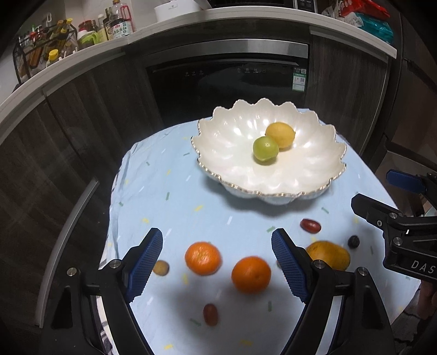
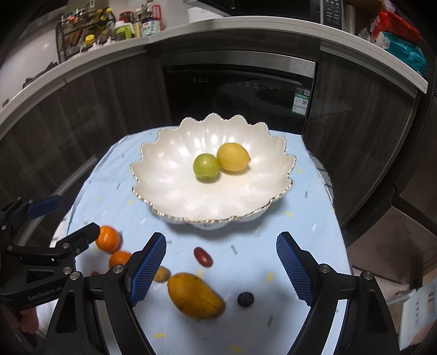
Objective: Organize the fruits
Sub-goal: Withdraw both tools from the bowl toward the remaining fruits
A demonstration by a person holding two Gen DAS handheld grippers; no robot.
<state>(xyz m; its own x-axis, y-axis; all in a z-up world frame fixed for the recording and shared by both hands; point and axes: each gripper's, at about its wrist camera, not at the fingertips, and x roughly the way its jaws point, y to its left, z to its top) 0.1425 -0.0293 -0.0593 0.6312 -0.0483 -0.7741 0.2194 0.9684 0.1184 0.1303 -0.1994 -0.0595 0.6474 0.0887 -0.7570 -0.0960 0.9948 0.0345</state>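
A white scalloped bowl [image 1: 226,153] [image 2: 174,188] stands on the light blue cloth and holds a green fruit [image 1: 265,150] [image 2: 206,166] touching a yellow lemon [image 1: 280,134] [image 2: 233,157]. My left gripper [image 1: 217,262] is open above two oranges [image 1: 202,258] [image 1: 251,274], with nothing between its pads. A red grape [image 1: 210,314] lies nearer me, and a small brown fruit [image 1: 161,267] sits by the left finger. My right gripper [image 2: 221,267] is open over a mango [image 2: 195,296], a dark berry [image 2: 245,299] and a red grape [image 2: 203,256].
The small table [image 1: 153,191] ends close on the left and far sides, with dark cabinets and a black oven [image 1: 226,79] behind. A counter [image 2: 245,24] above carries bottles and packets. Each gripper shows at the edge of the other's view.
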